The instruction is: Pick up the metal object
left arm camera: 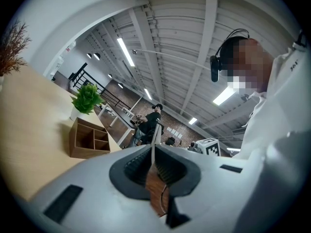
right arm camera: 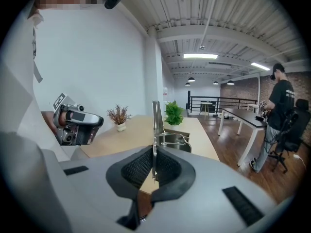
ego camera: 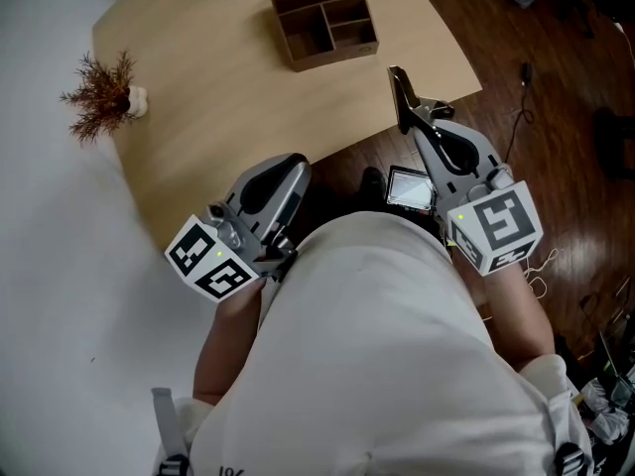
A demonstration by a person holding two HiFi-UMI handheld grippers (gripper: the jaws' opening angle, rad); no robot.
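Note:
The metal object (ego camera: 401,95) is a narrow dark bar with a side prong, and it sticks out of my right gripper (ego camera: 419,125) over the near edge of the wooden table (ego camera: 218,97). In the right gripper view the metal strip (right arm camera: 156,118) stands upright, and the right gripper (right arm camera: 153,166) is shut on its lower end. My left gripper (ego camera: 288,172) is held close to my body at the table's near edge. Seen in its own view, the left gripper (left arm camera: 153,164) points up at the ceiling, its jaws pressed together with nothing between them.
A wooden organiser box (ego camera: 325,23) with several compartments stands at the table's far side. A dried plant in a small white pot (ego camera: 104,97) sits at the left edge. A screen device (ego camera: 410,188) lies on the dark wood floor. Another person (right arm camera: 279,115) stands far off.

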